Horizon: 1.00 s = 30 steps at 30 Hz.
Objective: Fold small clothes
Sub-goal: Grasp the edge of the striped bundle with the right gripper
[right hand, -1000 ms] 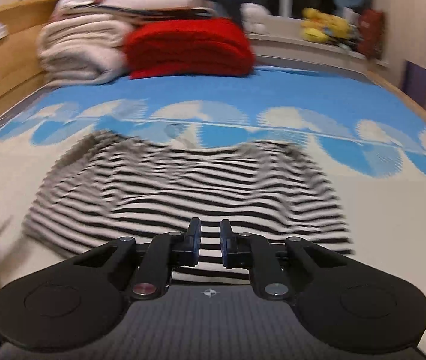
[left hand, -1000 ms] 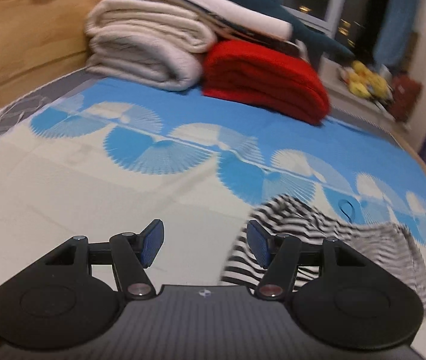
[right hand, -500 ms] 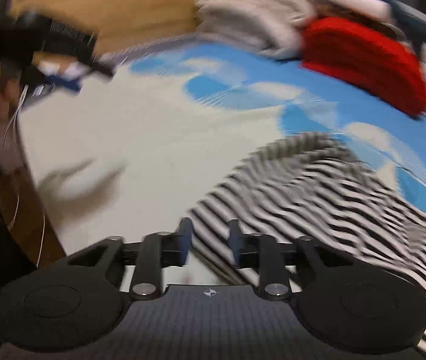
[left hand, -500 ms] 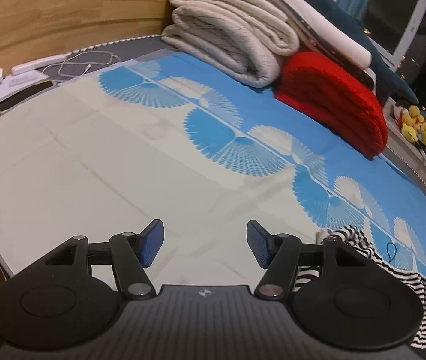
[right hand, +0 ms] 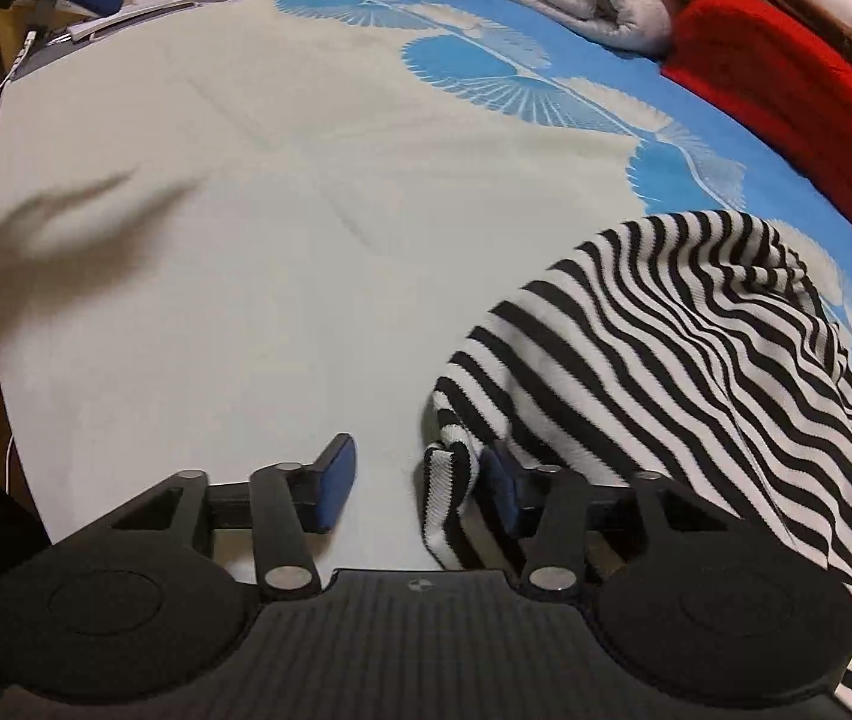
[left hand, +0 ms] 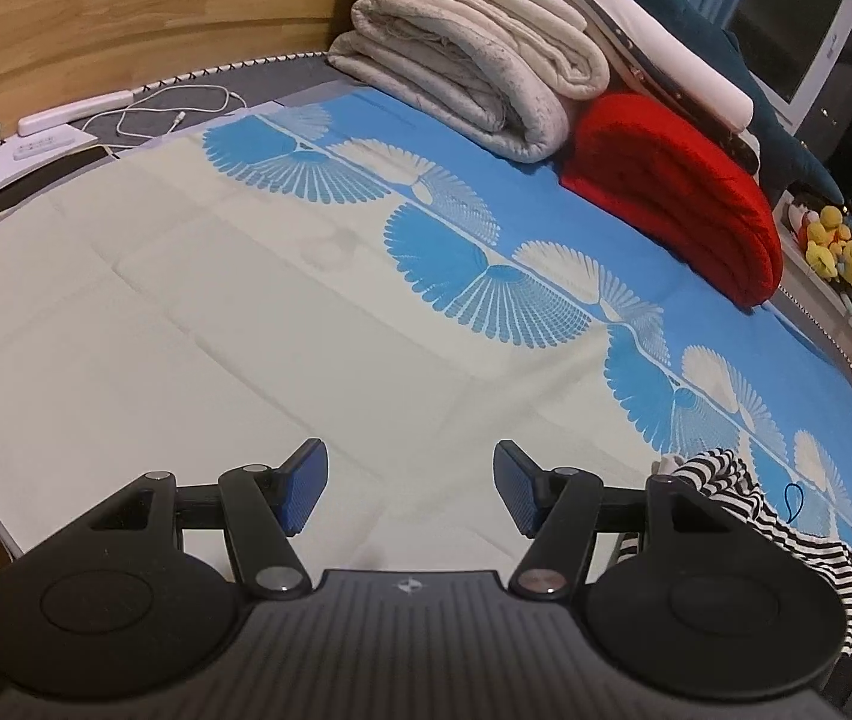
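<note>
Striped garment (right hand: 696, 372): black-and-white knit, bunched at lower right of right wrist view on cream-and-blue bedspread (right hand: 246, 240); one folded edge lies between the fingers, against the right-hand pad.
Right gripper (right hand: 417, 483): jaws just opening, moderately apart, not pinching.
Left gripper (left hand: 411, 489): jaws wide, empty; garment at frame's lower right.

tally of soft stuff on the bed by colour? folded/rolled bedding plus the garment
Black-and-white striped: 1, the striped top
Red: 1, the folded red blanket
Beige/cream: 2, the rolled beige blankets
White: 1, the white folded piece
Teal: 1, the teal item on the stack
Total: 6, though the stack's top is cropped.
</note>
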{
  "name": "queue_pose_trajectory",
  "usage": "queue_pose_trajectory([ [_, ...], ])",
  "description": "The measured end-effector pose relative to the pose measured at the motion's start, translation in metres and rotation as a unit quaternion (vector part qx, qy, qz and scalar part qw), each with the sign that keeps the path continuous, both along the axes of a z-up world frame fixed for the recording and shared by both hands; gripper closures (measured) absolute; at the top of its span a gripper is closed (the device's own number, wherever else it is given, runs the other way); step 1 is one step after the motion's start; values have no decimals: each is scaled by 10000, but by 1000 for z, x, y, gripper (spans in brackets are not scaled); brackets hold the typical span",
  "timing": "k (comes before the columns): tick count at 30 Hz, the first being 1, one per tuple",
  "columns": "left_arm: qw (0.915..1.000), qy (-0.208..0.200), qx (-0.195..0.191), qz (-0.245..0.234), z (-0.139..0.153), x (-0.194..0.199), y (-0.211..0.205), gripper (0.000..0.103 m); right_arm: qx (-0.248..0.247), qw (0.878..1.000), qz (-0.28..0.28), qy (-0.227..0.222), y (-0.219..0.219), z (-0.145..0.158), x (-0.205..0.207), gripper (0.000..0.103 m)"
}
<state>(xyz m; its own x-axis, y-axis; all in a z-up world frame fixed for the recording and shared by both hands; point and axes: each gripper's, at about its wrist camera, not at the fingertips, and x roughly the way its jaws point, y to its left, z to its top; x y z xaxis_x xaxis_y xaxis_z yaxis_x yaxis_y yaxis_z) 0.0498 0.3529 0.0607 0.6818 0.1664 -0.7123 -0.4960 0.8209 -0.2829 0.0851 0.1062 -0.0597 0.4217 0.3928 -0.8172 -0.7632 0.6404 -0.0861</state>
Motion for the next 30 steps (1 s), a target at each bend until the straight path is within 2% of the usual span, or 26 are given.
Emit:
queue_pose_trajectory([
  [2,10000,20,-9,14,-1,1,2,36,-23,10000,-45,-60,-3,0,-1,69],
  [4,10000,33,-26,25,-2,1,2,36,-77,9998,-128,-114,-5,-2,5,90],
  [8,10000,26,-47,25,-2,0,1,36,55,9998,-164,-113,-8,2,6,96],
  [13,10000,27,-21,19,-1,-1,-3,36,125,9968,59,-793,5,23,-17,100],
  [17,9999,94,52,38,-2,1,-7,36,357,9945,90,-978,17,45,-40,103],
  [18,9999,114,60,46,-3,1,-8,36,590,9937,223,-922,20,52,-46,103],
  [20,9999,148,72,51,-3,3,-10,36,849,9885,658,-1066,34,67,-66,103],
  [22,9998,190,62,61,-4,4,-12,36,820,9864,707,-1236,48,75,-77,103],
  [24,9997,235,42,113,-5,2,-14,36,744,9888,151,-1287,51,77,-69,103],
  [26,9996,253,76,117,-5,0,-16,36,680,9915,-392,-1035,40,71,-56,103],
  [27,9996,255,107,94,-4,0,-18,36,645,9921,-522,-938,32,67,-53,97],
  [30,9995,258,157,19,-3,-1,-23,36,481,9924,-502,-1016,4,51,-55,64],
])
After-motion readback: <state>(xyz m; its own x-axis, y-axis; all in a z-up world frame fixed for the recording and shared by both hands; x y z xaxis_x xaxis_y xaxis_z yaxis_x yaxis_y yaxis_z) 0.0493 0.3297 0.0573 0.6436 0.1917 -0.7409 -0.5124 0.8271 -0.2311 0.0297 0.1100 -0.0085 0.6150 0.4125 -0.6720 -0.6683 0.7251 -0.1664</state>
